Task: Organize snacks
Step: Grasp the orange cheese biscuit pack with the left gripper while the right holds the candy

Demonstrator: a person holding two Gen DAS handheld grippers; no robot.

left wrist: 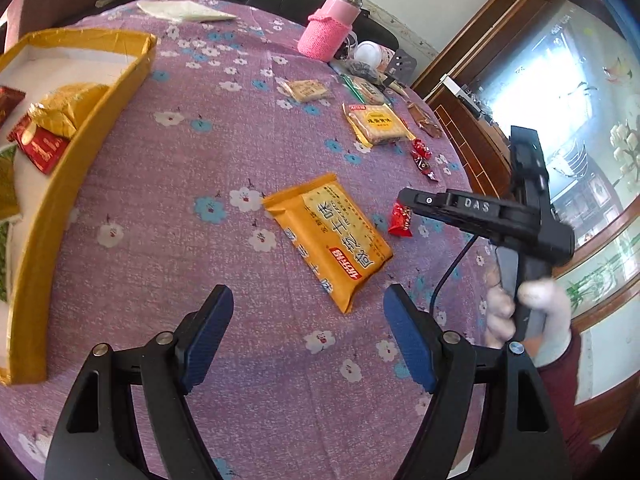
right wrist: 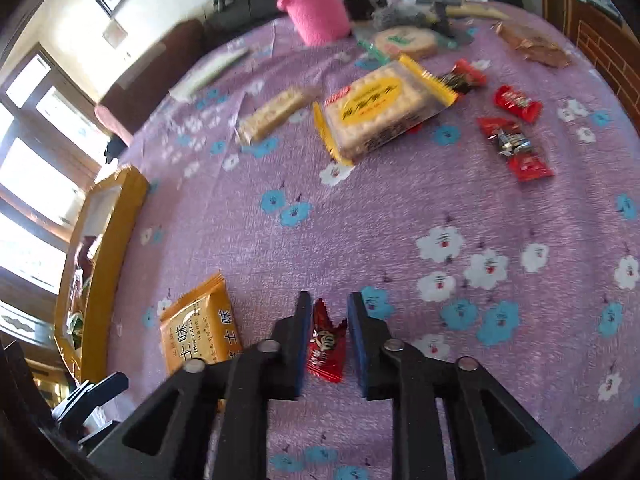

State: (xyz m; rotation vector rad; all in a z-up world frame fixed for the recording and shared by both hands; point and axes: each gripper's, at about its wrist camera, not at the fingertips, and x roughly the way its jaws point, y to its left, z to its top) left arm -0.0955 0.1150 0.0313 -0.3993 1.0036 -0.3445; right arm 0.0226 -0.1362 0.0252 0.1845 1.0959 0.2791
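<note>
Here the red candy (right wrist: 326, 344) lay on the purple flowered cloth (right wrist: 360, 216) between my right gripper's (right wrist: 329, 338) pads, which stood slightly apart on either side of it, not pressing it. Just beside it lay the orange biscuit packet (left wrist: 328, 240), in front of my left gripper (left wrist: 308, 336), whose jaws gaped wide and held nothing. The yellow box (left wrist: 80, 148) with gold and red packets inside sat at the cloth's left edge, and more snacks lay toward the far edge near the pink bottle (left wrist: 330, 26).
</note>
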